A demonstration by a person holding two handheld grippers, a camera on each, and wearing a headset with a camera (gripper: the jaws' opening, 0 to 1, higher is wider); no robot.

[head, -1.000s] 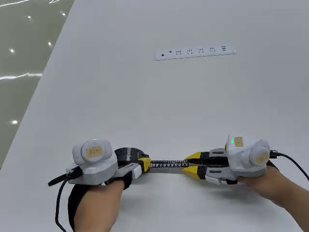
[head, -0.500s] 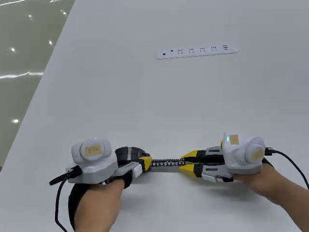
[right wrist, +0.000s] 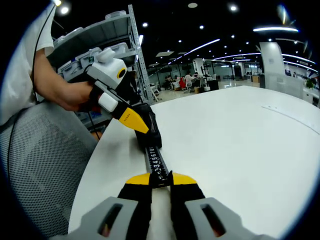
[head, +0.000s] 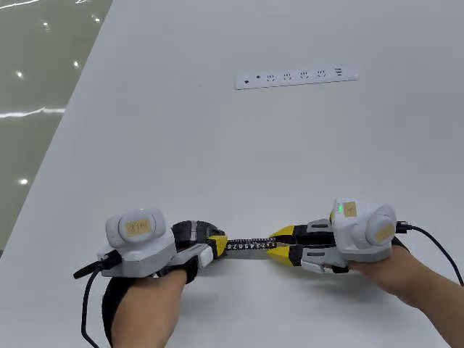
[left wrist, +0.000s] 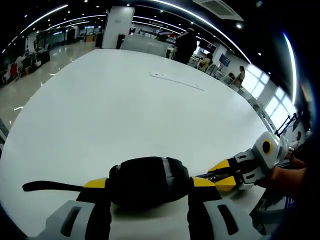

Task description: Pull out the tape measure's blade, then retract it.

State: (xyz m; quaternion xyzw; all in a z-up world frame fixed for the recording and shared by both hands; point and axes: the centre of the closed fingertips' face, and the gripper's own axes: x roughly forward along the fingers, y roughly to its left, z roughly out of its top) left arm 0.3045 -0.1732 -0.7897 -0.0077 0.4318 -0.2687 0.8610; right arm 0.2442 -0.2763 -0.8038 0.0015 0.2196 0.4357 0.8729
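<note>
Black and rounded, the tape measure [head: 191, 232] sits near the near edge of the white surface [head: 217, 130], with the jaws of the left gripper [left wrist: 150, 186] clamped on either side of its case. A short run of blade [head: 250, 246] reaches to the right gripper [right wrist: 156, 181], whose jaws are pinched together on the free end. The end hook is probably between them, though it is hidden. A power strip [head: 296, 76] lies well apart, toward the far edge.

To do this well, the right gripper should travel straight along the blade's own line, flat and low, while the left stops the case from twisting. On the return, feed the blade in under grip rather than letting it snap home.
</note>
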